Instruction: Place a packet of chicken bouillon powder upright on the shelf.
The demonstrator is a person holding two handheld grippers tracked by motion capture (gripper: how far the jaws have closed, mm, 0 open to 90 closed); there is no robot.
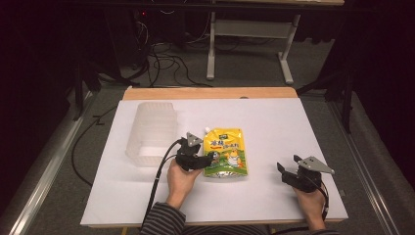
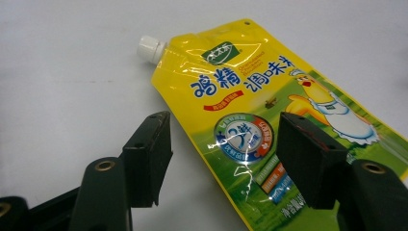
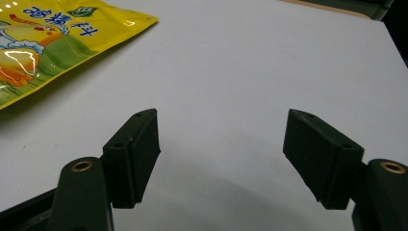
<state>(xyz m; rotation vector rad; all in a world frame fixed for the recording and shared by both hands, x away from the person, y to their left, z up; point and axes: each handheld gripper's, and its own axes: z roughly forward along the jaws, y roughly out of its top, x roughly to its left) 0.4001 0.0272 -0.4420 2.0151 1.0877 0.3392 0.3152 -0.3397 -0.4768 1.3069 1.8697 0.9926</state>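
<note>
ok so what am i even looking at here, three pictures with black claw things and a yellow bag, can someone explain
No robot here: a person holds a hand-held two-jaw tool in each hand. The high view looks down on a white-topped table. The other two pictures come from cameras riding on the tools, looking along their black jaws.

On the table lie a flat yellow spouted pouch with a cartoon chicken and a clear ribbed plastic container.

The left gripper is open, its jaws straddling the pouch's left edge low down, with the white screw cap farther off. Nothing is gripped yet. The right gripper is also open, over bare table to the right, holding nothing.
</note>
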